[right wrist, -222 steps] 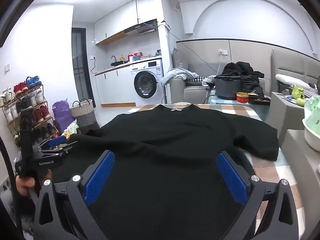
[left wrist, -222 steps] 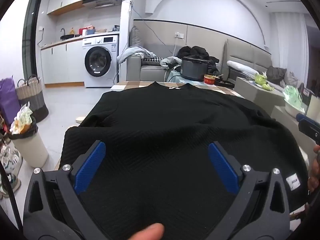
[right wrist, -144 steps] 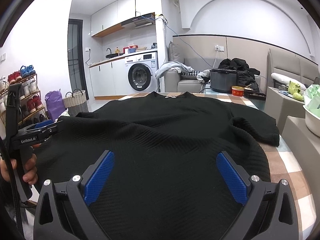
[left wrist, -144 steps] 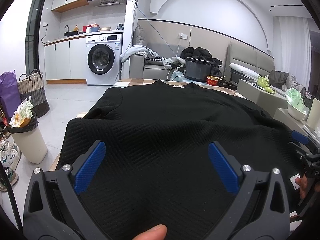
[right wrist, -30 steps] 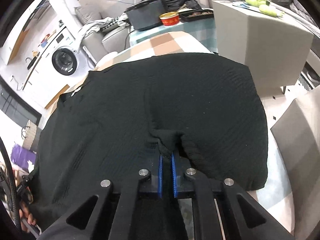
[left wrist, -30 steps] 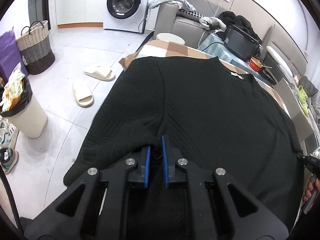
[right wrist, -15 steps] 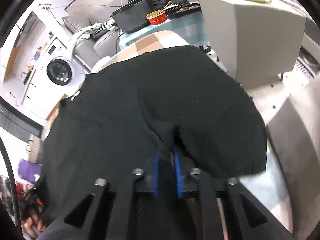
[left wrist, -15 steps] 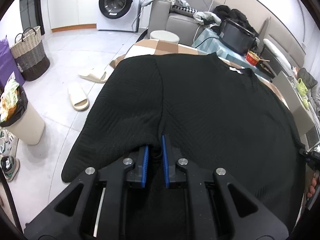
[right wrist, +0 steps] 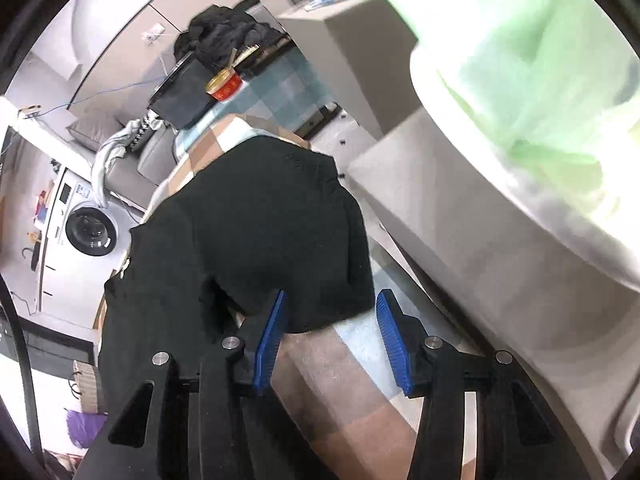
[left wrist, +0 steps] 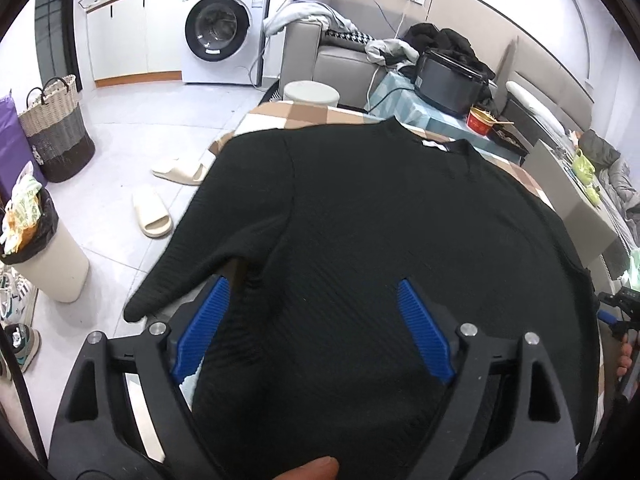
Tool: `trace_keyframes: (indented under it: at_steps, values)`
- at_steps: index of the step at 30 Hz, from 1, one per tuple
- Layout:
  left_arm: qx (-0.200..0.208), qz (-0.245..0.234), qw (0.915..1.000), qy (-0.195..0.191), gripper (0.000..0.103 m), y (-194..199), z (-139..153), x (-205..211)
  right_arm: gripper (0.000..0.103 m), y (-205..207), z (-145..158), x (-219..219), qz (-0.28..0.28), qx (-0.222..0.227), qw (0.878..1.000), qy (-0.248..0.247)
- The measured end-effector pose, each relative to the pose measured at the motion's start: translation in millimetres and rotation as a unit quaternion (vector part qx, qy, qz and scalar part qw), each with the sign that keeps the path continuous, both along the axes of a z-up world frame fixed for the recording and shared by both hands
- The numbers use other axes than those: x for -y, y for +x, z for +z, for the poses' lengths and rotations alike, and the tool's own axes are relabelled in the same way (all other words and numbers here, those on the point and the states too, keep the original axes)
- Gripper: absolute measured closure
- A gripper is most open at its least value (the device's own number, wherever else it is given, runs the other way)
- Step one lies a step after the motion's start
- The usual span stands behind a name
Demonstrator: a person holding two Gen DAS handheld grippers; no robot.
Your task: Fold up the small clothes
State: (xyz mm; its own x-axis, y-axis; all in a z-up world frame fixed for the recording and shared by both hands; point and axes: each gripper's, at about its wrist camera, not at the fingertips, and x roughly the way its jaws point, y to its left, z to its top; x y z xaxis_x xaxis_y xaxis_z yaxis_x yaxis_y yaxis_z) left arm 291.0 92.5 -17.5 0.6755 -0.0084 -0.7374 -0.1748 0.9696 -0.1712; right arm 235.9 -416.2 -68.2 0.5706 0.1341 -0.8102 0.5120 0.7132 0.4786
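Note:
A black knit sweater (left wrist: 380, 220) lies spread on the checkered table (left wrist: 304, 114), neck label at the far end and one sleeve hanging off the left edge. My left gripper (left wrist: 314, 326) hovers over its near part. The jaws are opening wide, the cloth lies loose beneath them, and neither pad presses it. In the tilted right wrist view, my right gripper (right wrist: 332, 338) is over the bare table (right wrist: 340, 400) at the edge of the sweater (right wrist: 260, 220). Its jaws are opening, and the cloth's edge reaches just between the pads untouched. The right gripper (left wrist: 618, 312) also shows at the left view's far right.
On the floor to the left are a washing machine (left wrist: 218, 36), a woven basket (left wrist: 56, 128), a lined bin (left wrist: 44, 248) and slippers (left wrist: 152, 212). A black cooker (left wrist: 448, 76) and a red can (left wrist: 480, 122) sit beyond the table. A pale tub holding a green bag (right wrist: 520, 60) is close on the right.
Both grippers were pinching folds of the sweater and have let go. The left jaws spread wide and drew back. The right gripper rolled and slid off toward the sweater's right edge.

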Motion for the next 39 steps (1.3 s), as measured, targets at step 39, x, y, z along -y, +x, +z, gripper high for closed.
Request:
trace_keyframes:
  at_steps: [39]
  values:
    - [-0.009,-0.008,0.9994,-0.031,0.018,-6,-12,-11,0.075,84,67,-252,0.443,0.132,0.884,-0.071]
